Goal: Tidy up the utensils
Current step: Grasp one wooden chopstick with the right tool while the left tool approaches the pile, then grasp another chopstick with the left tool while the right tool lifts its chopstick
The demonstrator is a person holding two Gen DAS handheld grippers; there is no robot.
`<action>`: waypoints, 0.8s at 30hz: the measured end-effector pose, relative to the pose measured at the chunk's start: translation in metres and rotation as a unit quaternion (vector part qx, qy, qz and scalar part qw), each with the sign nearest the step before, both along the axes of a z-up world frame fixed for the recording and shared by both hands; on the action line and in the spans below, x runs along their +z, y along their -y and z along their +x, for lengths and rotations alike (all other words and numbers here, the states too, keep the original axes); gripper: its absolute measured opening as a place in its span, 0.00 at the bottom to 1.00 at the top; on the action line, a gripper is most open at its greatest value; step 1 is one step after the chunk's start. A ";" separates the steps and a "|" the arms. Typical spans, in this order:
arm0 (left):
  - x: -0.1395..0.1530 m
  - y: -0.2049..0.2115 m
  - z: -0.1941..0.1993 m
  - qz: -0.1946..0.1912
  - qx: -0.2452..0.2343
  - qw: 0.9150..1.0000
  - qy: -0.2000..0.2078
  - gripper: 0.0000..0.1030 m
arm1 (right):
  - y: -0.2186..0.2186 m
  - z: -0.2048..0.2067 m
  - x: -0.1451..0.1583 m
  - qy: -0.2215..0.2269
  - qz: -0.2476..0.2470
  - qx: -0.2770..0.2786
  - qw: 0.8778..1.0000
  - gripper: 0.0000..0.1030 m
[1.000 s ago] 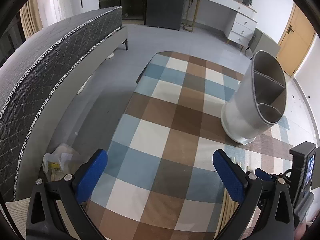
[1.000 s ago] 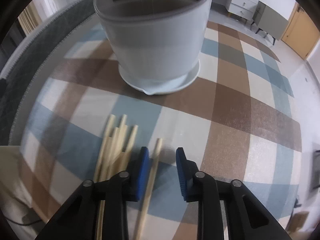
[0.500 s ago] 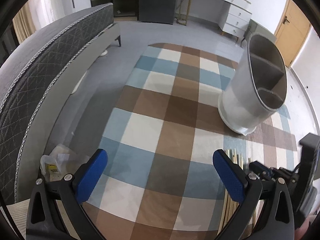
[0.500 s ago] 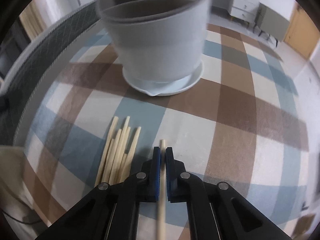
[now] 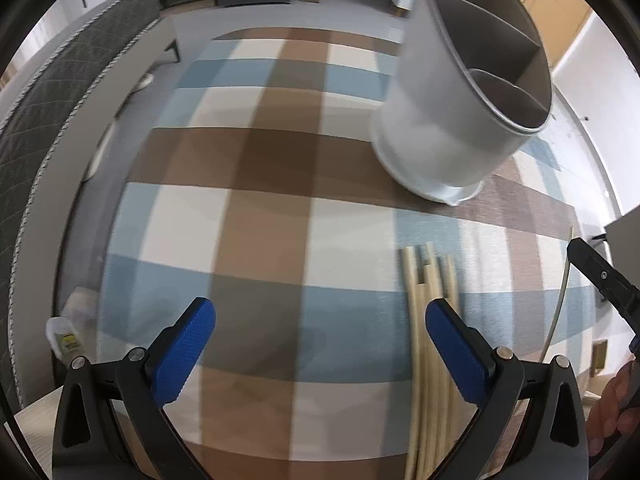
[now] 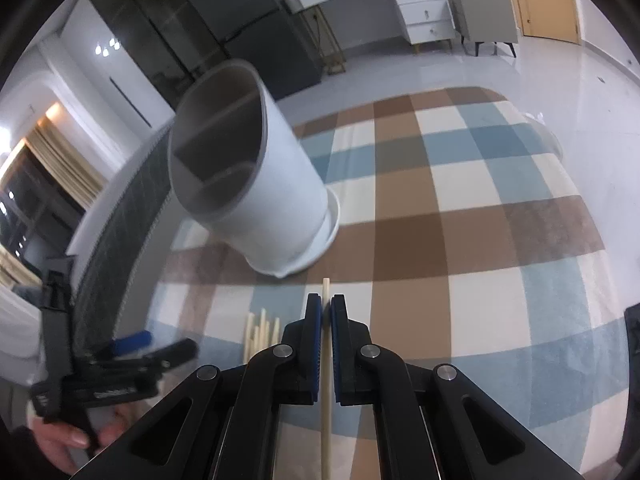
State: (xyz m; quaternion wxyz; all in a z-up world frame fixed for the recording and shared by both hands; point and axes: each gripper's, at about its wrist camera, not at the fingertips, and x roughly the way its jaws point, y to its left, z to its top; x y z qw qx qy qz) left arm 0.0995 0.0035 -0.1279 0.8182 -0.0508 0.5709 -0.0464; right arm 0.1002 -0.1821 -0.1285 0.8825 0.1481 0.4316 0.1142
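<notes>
A grey utensil holder (image 5: 460,92) with divided compartments stands on the checked tablecloth (image 5: 260,208). A bundle of pale wooden chopsticks (image 5: 428,320) lies in front of it. My left gripper (image 5: 320,328) hangs open above the cloth, with its right pad (image 5: 456,344) over the bundle and nothing held. My right gripper (image 6: 326,312) is shut on a single chopstick (image 6: 326,290), lifted off the cloth and pointing toward the holder (image 6: 248,184). The chopstick bundle (image 6: 260,332) lies to its left. The left gripper (image 6: 120,360) shows at the lower left, in a hand.
A dark quilted mattress (image 5: 60,120) runs along the table's left side. A plastic bag (image 5: 72,320) lies on the floor between them. A white dresser (image 6: 400,4) and a dark cabinet (image 6: 240,20) stand far back.
My right gripper shut on the lone chopstick and rose with it, rolling. My left gripper came lower and closer to the bundle and the holder, staying open.
</notes>
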 end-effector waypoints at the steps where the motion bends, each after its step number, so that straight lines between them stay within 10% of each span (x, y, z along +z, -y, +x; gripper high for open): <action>1: -0.001 0.004 0.003 0.004 -0.005 1.000 0.001 0.99 | 0.003 -0.002 0.002 0.004 0.003 0.000 1.000 0.04; 16: -0.024 0.027 0.026 0.011 0.005 0.998 -0.056 0.82 | 0.022 -0.011 0.015 0.031 0.028 -0.019 0.999 0.04; 24: -0.022 0.035 0.032 0.056 -0.001 0.996 -0.067 0.51 | 0.021 -0.011 0.021 0.042 0.030 -0.020 0.998 0.04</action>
